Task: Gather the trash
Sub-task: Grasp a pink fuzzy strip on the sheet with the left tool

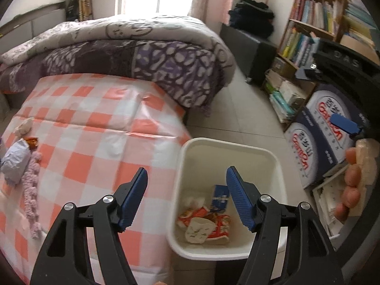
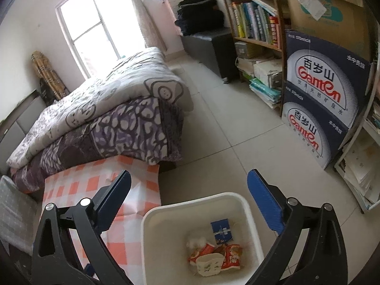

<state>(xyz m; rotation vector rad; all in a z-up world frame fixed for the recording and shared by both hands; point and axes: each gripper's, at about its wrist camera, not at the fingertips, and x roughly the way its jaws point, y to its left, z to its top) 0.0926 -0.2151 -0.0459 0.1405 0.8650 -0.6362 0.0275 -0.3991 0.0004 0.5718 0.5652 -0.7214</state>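
Note:
A white bin (image 1: 228,147) stands on the floor beside a table with an orange-checked cloth (image 1: 95,130). Inside lie red snack wrappers (image 1: 218,228), a white paper cup (image 1: 198,231), a blue packet (image 1: 219,198) and a tissue wad (image 1: 197,199). My left gripper (image 1: 187,169) hovers above the bin's left rim, open and empty. My right gripper (image 2: 189,173) is also open and empty over the bin (image 2: 197,198), where the blue packet (image 2: 222,231) and the cup (image 2: 210,264) show. At the table's left edge lie a crumpled pale bag (image 1: 15,163), an orange wrapper (image 1: 32,141) and a tissue (image 1: 23,125).
A pink fuzzy strip (image 1: 32,190) lies on the cloth. A bed with a purple quilt (image 1: 142,54) sits behind the table. Stacked blue water boxes (image 2: 320,90), a bookshelf (image 2: 254,19) and a black ottoman (image 2: 209,45) line the right side. Tiled floor (image 2: 225,130) lies between.

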